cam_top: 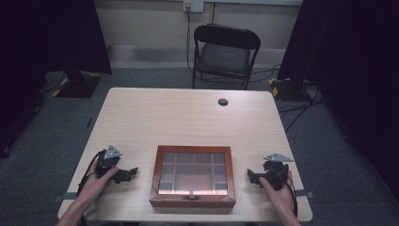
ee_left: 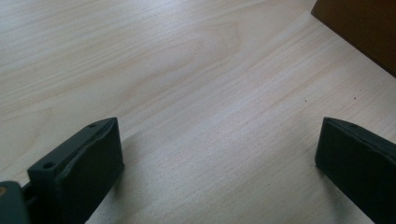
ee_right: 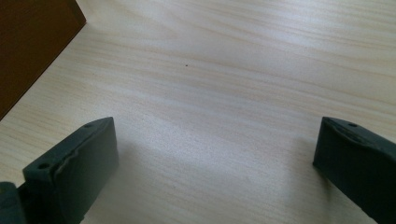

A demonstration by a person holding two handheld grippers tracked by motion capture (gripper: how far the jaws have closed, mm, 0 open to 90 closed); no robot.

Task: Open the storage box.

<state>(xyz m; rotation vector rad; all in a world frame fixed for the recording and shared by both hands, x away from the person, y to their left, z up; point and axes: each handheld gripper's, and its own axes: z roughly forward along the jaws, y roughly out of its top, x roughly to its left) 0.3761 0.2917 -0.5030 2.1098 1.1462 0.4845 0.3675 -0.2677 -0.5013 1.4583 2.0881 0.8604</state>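
Observation:
A wooden box with a glass lid and several compartments sits shut near the front edge of the table, between my two hands. My left gripper rests on the table left of the box, jaws pointing at it. In the left gripper view the left gripper stands open over bare wood, with a corner of the box at the upper right. My right gripper lies right of the box. In the right gripper view the right gripper is open and empty, the box at the upper left.
A black folding chair stands beyond the far edge of the table. A dark round cable hole lies near the table's far side. Dark curtains hang left and right, with cables on the grey floor.

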